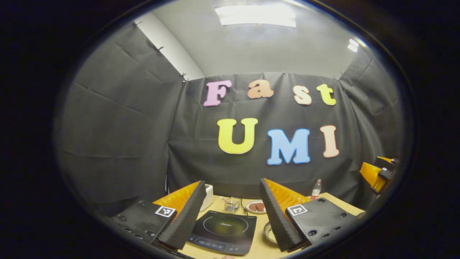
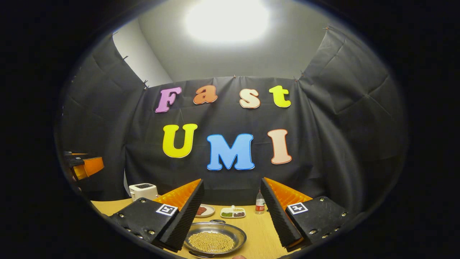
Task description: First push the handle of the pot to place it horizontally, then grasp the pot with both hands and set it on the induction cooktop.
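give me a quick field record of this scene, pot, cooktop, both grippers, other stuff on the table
pot: shallow metal pot holding yellow grains, on the wooden table, ungrasped
cooktop: black induction cooktop, nothing on it
left gripper: open, above the cooktop
right gripper: open, above the pot
other items: toaster, bottle, divided dish, plate, clear cup
task stage: pot not yet on cooktop
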`<action>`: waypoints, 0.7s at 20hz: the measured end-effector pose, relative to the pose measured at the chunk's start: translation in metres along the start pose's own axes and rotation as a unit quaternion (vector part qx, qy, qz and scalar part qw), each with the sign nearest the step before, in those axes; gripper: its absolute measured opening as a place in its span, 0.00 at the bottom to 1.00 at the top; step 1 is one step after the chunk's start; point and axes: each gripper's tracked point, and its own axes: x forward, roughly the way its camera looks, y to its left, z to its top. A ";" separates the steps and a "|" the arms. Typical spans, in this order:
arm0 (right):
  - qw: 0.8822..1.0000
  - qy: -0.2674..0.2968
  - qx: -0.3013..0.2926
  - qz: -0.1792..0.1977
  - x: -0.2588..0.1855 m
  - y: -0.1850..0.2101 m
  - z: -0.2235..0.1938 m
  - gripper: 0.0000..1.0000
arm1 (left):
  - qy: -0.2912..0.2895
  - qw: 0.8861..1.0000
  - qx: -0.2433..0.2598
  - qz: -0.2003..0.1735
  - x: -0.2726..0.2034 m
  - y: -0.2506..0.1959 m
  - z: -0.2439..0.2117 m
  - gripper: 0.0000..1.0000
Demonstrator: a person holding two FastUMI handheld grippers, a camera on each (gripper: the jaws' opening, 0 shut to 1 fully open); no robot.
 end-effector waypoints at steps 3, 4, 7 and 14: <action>1.000 0.006 -0.001 0.020 0.010 -0.002 -0.011 0.95 | 0.003 1.000 0.004 0.013 0.002 -0.007 -0.002 0.97; 1.000 0.009 0.001 0.030 0.013 -0.001 -0.015 0.95 | 0.005 1.000 0.007 0.018 0.004 -0.009 -0.005 0.99; 0.999 0.015 0.007 0.047 0.022 -0.002 -0.023 0.95 | 0.007 1.000 0.012 0.027 0.003 -0.017 -0.004 0.95; 0.994 0.046 0.016 0.094 0.035 0.036 -0.050 0.95 | 0.009 0.999 0.022 0.025 0.011 -0.022 -0.008 0.99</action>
